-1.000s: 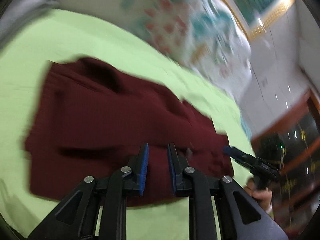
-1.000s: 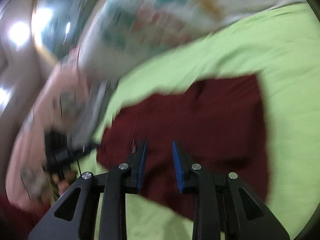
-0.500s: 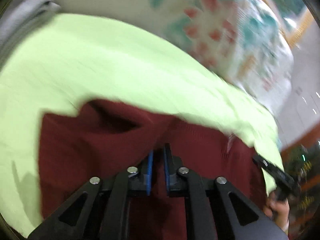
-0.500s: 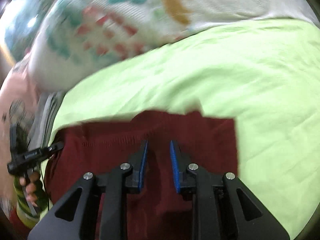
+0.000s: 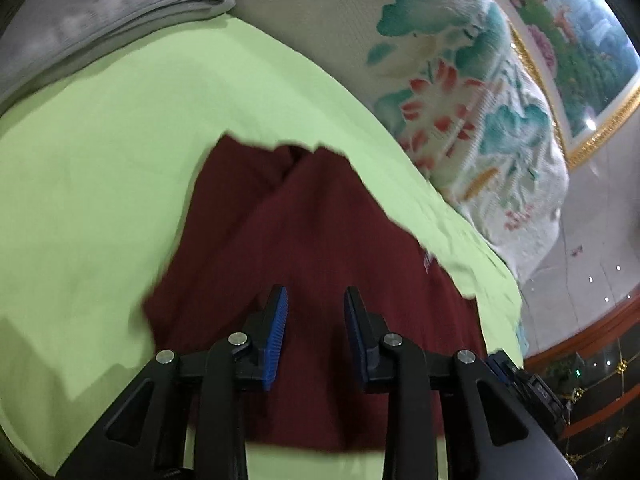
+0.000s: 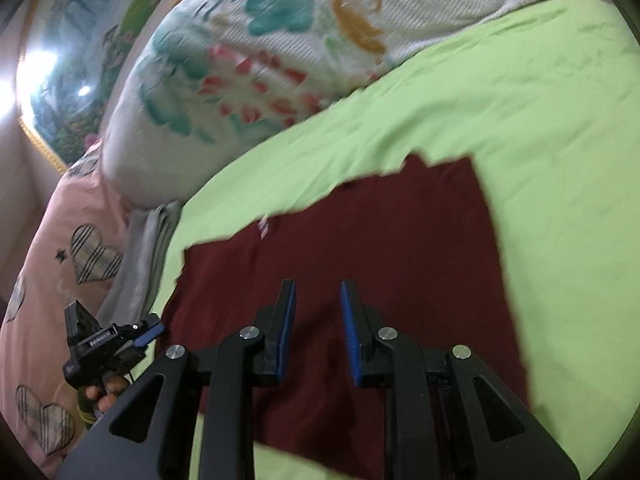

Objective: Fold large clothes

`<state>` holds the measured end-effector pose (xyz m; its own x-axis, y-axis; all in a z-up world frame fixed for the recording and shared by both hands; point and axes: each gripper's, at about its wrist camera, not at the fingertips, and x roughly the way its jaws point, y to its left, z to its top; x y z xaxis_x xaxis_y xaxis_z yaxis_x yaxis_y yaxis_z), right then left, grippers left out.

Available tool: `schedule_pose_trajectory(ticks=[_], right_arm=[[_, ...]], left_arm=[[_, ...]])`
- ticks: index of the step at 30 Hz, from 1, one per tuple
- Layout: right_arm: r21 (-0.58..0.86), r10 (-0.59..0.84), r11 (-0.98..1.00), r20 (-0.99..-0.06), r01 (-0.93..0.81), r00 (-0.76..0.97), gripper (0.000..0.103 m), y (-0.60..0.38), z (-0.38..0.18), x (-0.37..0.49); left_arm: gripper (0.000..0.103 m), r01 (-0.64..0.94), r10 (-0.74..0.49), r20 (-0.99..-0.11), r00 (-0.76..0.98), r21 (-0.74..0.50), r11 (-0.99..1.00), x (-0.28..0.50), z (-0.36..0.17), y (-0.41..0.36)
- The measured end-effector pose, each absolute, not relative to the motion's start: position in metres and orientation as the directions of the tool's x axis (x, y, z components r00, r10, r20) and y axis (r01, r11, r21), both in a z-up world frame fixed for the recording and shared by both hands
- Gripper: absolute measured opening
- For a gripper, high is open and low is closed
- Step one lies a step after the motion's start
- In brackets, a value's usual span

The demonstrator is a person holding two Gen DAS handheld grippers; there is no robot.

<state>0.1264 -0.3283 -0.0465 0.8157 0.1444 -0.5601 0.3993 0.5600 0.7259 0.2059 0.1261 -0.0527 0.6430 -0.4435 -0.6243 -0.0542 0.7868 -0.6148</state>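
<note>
Garment (image 5: 304, 264): one dark maroon knit piece, fine ribbed weave, lying folded and flat on the green sheet (image 5: 100, 168). In the right wrist view the garment (image 6: 360, 248) forms a rough rectangle, its right edge straight, its far edge uneven. A shallow crease runs from the far edge toward the near side, with a small notch where layers meet. A small pale label shows near the edge facing the floral quilt (image 5: 460, 92).
</note>
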Motion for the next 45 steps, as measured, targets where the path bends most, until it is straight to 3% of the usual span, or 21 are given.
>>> schedule_pose_trajectory(ticks=[2,7,12,18,23,27,34,38,41,42,45], right_arm=[[0.731,0.164,0.564,-0.555,0.385,0.815,0.024,-0.313,-0.046,0.123],[0.783,0.204,0.511,-0.512,0.355,0.835,0.024,-0.279,-0.051,0.111],[0.796,0.252,0.494,-0.515,0.349,0.819,0.024,-0.251,-0.058,0.108],[0.771,0.232,0.533,-0.53,0.349,0.815,0.024,-0.236,-0.047,0.11],[0.761,0.226,0.542,-0.54,0.356,0.811,0.024,-0.233,-0.044,0.12],[0.749,0.218,0.557,-0.549,0.359,0.807,0.024,-0.232,-0.04,0.135],[0.733,0.175,0.563,-0.557,0.382,0.812,0.024,-0.24,-0.036,0.184],[0.663,0.187,0.603,-0.659,0.444,0.729,0.023,-0.229,-0.07,0.222],[0.639,0.14,0.626,-0.655,0.446,0.742,0.019,-0.226,-0.074,0.223],[0.643,0.143,0.62,-0.657,0.45,0.74,0.019,-0.226,-0.075,0.224],[0.62,0.135,0.649,-0.665,0.441,0.735,0.019,-0.223,-0.076,0.226]], left_arm=[[0.032,-0.039,-0.45,-0.62,0.643,-0.613,0.789,0.173,-0.052,0.126],[0.049,-0.043,-0.483,-0.611,0.628,-0.646,0.762,0.117,-0.069,0.12],[0.05,-0.088,-0.491,-0.642,0.589,-0.655,0.75,0.101,-0.093,0.114],[0.064,-0.107,-0.501,-0.625,0.598,-0.682,0.724,0.105,-0.101,0.106],[0.067,-0.131,-0.494,-0.615,0.615,-0.697,0.704,0.117,-0.102,0.107],[0.077,-0.143,-0.487,-0.604,0.631,-0.707,0.693,0.136,-0.099,0.112],[0.077,-0.208,-0.428,-0.594,0.682,-0.718,0.665,0.167,-0.1,0.125],[0.068,-0.23,-0.388,-0.61,0.691,-0.694,0.682,0.175,-0.099,0.124],[0.037,-0.237,-0.374,-0.616,0.694,-0.685,0.688,0.182,-0.101,0.125],[0.021,-0.231,-0.387,-0.608,0.693,-0.696,0.68,0.184,-0.102,0.126],[0.019,-0.209,-0.389,-0.585,0.712,-0.705,0.678,0.184,-0.093,0.123]])
